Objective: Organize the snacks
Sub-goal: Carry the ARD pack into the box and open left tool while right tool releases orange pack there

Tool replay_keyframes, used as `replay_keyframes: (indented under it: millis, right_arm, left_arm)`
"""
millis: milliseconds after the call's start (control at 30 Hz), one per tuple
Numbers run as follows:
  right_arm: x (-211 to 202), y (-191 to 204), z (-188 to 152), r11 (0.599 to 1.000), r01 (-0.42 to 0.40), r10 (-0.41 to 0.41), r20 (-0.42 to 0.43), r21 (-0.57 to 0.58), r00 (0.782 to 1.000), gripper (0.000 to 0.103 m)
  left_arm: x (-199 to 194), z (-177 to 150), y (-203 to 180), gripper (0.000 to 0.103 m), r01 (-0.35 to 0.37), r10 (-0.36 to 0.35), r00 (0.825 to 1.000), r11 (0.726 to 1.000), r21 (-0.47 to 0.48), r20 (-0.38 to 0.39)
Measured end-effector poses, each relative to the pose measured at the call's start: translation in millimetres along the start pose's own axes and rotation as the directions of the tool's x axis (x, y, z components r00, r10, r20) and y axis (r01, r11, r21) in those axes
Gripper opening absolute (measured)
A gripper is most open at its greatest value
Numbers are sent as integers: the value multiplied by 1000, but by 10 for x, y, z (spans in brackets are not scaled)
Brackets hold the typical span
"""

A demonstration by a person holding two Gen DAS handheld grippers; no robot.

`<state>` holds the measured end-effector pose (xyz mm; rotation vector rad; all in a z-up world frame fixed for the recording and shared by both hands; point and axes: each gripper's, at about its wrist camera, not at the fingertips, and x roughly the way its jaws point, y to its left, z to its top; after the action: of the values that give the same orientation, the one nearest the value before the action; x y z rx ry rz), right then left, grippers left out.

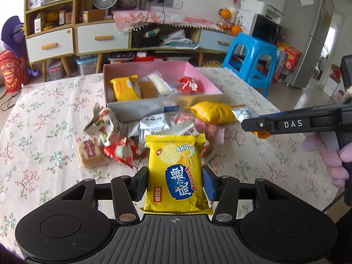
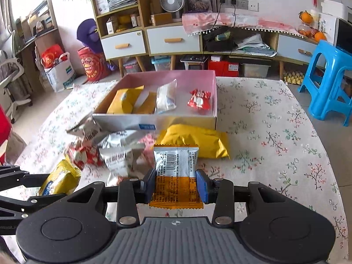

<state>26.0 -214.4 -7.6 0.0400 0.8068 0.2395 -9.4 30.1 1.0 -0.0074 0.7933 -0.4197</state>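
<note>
My left gripper [image 1: 175,181] is shut on a yellow biscuit packet [image 1: 176,171], held upright above the flowered tablecloth. My right gripper [image 2: 176,183] is shut on a silver and orange snack packet [image 2: 176,169], barcode side up. In the left wrist view that gripper [image 1: 253,128] reaches in from the right with the same silver and orange packet [image 1: 244,113]. Beyond both stands a pink-lined box [image 1: 217,89] [image 2: 154,118] with yellow, clear and red packets inside. A heap of loose snacks [image 1: 123,136] [image 2: 118,149] lies in front of the box.
A large yellow bag [image 2: 198,140] lies by the box's front right corner. A wafer pack [image 1: 90,153] sits at the heap's left. A blue plastic stool [image 2: 327,81] stands past the table's right edge. Cabinets and shelves line the far wall.
</note>
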Motion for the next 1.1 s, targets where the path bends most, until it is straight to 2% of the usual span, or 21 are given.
replay_keyframes:
  millis: [600,800,1100]
  right_arm:
    - [200,-90,458,992,-9,8,8,127,1000,29]
    - [326,-139,607,986,-33,31,18,165,999,29]
    - [617,-282,783,976,-74,67,39,207,997,29]
  left_arm:
    - [258,515,244,49,-54,61,997,990,-134,45]
    - [373,636,291,49,-62,74,995,985,-162,72]
    - [683,886,421,49,-65,79,995,979,-195,65]
